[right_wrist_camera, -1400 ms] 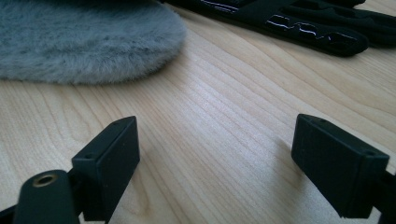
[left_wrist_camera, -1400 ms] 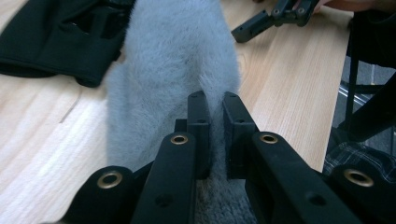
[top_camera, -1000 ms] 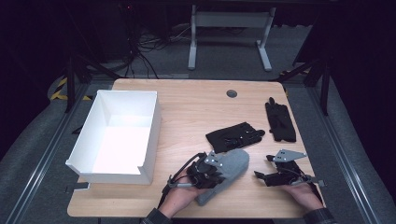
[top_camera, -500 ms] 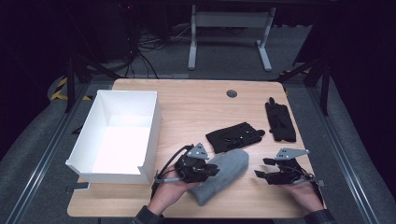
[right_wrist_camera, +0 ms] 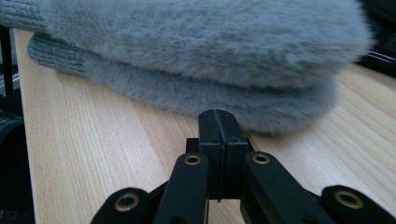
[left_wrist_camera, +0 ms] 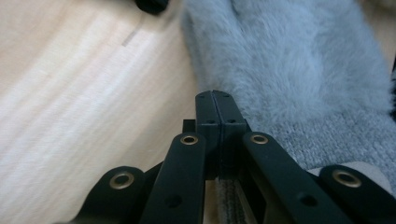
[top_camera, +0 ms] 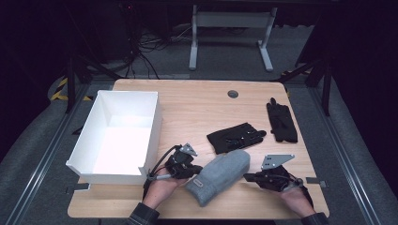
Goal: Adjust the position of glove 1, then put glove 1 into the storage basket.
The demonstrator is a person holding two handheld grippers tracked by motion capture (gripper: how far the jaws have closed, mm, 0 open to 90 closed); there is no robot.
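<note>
A fluffy grey mitten [top_camera: 220, 172] with a knitted cuff lies near the table's front edge. In the right gripper view it proves to be two grey mittens [right_wrist_camera: 201, 37] stacked one on the other. My left gripper [top_camera: 198, 170] rests at the cuff end on the left, and its jaws have just been closing. In the left gripper view my left gripper [left_wrist_camera: 215, 96] is shut, tips together beside the mitten's fur [left_wrist_camera: 289, 70], nothing between them. My right gripper [top_camera: 247, 177] sits low at the mitten's right side; its jaws have just been closing too. It [right_wrist_camera: 218, 115] is shut and empty, just short of the fur.
A white open box [top_camera: 152, 126] stands at the left of the wooden table [top_camera: 187, 108]. One black glove [top_camera: 234, 137] lies just behind the mitten, another black glove [top_camera: 281, 123] farther right. A round grommet [top_camera: 233, 93] sits near the back edge.
My left gripper slid left, off the top of the mitten to its cuff side. My right gripper moved left toward the mitten and its jaws closed.
</note>
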